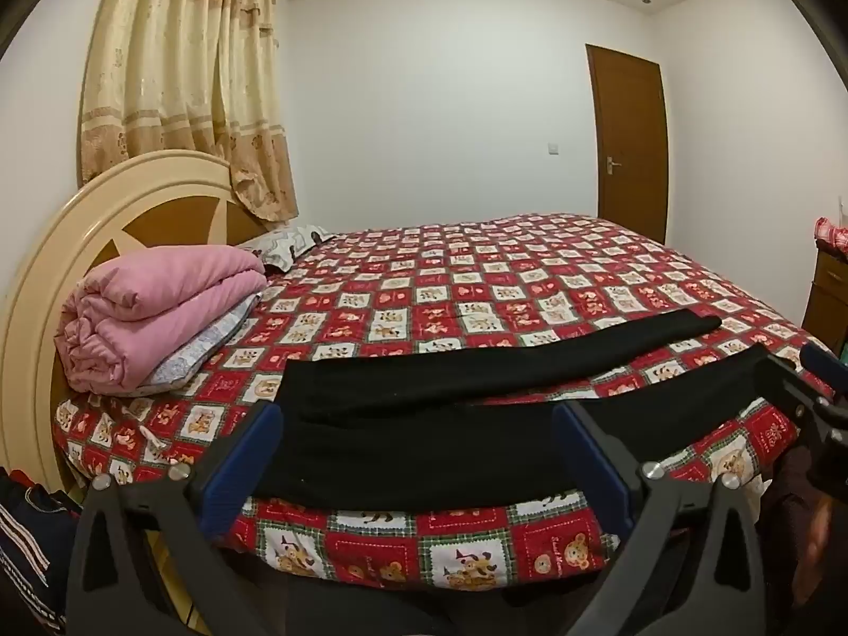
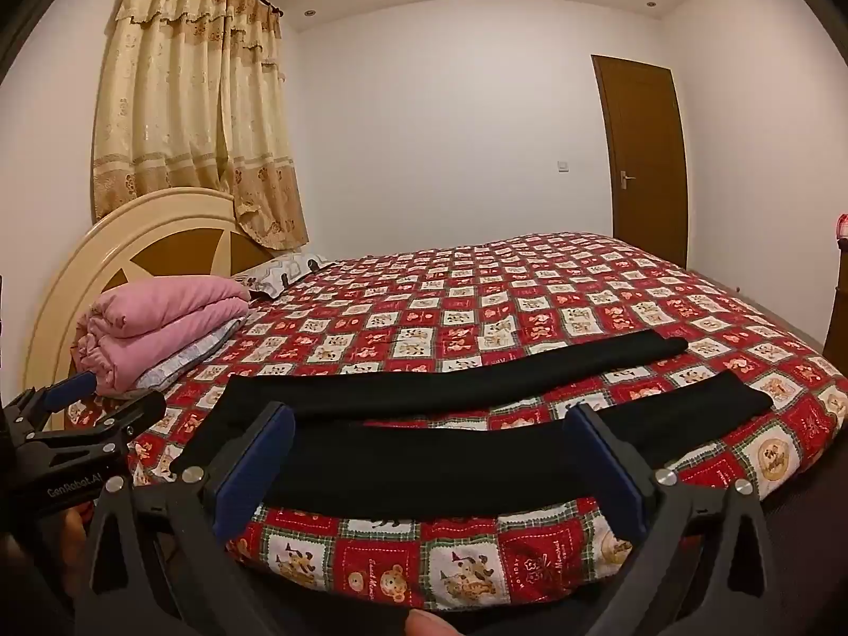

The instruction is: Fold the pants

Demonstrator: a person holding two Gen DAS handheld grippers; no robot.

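Black pants (image 1: 424,424) lie flat on the near edge of the bed (image 1: 477,275), waist to the left, both legs stretching right and spread apart. They also show in the right wrist view (image 2: 424,440). My left gripper (image 1: 418,456) is open and empty, held in front of the bed edge before the waist and near leg. My right gripper (image 2: 429,456) is open and empty, before the near leg. The right gripper's tips show at the right edge of the left wrist view (image 1: 816,387); the left gripper shows at the left of the right wrist view (image 2: 79,413).
The bed has a red patchwork cover (image 2: 477,307). A folded pink quilt (image 1: 159,312) and a pillow (image 1: 286,246) lie by the cream headboard (image 1: 106,212). Curtains (image 1: 185,79) hang at back left, a brown door (image 1: 630,138) at back right, a wooden cabinet (image 1: 827,297) at right.
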